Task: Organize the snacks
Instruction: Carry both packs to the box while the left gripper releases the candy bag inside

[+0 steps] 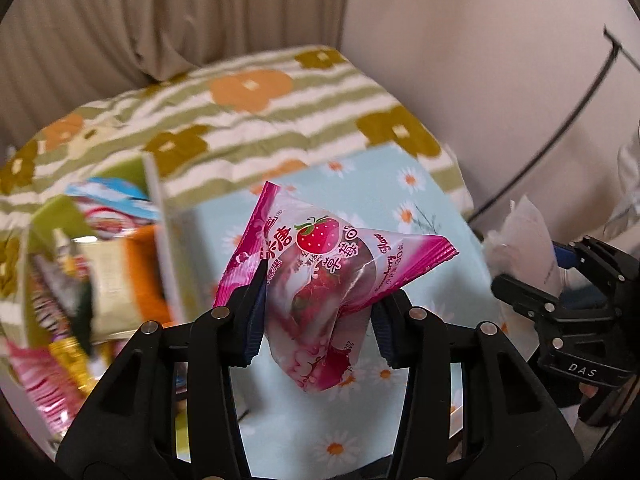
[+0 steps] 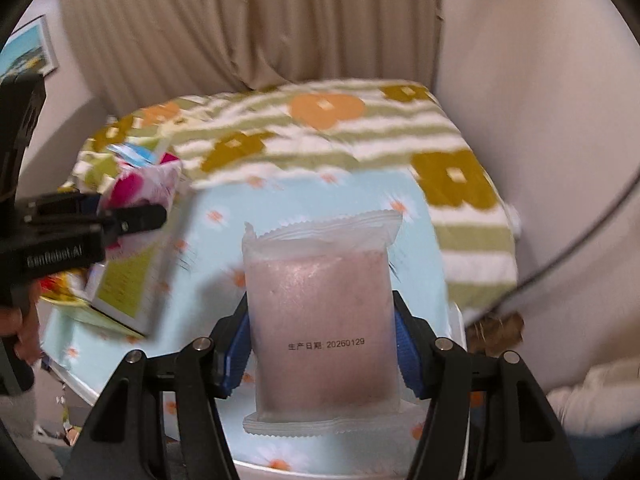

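Two handheld grippers are raised above a small table covered in a pale blue daisy-print cloth, with a bed in a green-striped flowered quilt behind it. The left gripper is clamped on a pink strawberry candy packet, crumpled between its dark blue pads. The right gripper grasps a clear-wrapped pinkish snack bar by its sides, held upright with a printed date facing the camera. At the table's left edge sits an open box crowded with assorted blurred snack packets.
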`<state>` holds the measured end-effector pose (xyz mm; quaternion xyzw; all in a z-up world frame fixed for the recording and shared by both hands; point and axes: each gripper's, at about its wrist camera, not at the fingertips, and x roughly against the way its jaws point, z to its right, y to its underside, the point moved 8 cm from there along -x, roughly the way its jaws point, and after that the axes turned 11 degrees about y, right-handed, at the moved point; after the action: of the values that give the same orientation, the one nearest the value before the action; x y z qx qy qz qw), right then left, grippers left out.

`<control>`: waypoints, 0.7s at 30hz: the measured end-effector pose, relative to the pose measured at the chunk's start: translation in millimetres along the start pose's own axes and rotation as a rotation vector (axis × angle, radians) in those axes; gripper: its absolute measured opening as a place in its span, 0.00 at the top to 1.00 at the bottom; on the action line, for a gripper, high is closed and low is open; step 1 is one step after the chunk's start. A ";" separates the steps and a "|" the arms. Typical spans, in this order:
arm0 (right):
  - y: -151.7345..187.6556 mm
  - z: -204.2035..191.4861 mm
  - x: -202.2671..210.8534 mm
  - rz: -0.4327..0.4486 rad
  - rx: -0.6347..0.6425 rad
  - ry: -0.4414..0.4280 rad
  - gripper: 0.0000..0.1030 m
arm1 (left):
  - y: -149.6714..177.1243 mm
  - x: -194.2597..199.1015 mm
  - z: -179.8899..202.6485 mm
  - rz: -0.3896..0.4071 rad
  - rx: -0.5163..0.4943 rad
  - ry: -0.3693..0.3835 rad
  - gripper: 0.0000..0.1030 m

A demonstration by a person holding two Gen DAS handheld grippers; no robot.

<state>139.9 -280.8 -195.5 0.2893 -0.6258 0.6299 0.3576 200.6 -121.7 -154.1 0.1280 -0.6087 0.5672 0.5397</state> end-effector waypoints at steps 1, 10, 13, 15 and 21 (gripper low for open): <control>-11.4 -11.4 5.6 0.020 0.017 -0.023 0.44 | -3.0 14.0 -8.4 0.023 0.017 -0.010 0.60; -79.1 -129.0 26.9 0.099 0.108 -0.219 0.44 | -9.5 101.2 -109.3 0.145 0.127 -0.142 0.60; -92.2 -166.0 28.8 0.117 0.131 -0.254 0.44 | -5.8 113.4 -155.3 0.137 0.158 -0.182 0.60; -100.3 -190.9 27.2 0.113 0.131 -0.273 0.44 | -1.0 116.7 -180.0 0.120 0.173 -0.202 0.60; -115.3 -239.7 12.3 0.089 0.137 -0.310 0.44 | 10.4 113.1 -229.2 0.073 0.169 -0.257 0.24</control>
<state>246.5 -45.7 -130.2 0.3787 -0.6412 0.6341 0.2081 266.5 123.2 -120.9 0.2226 -0.6272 0.6146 0.4236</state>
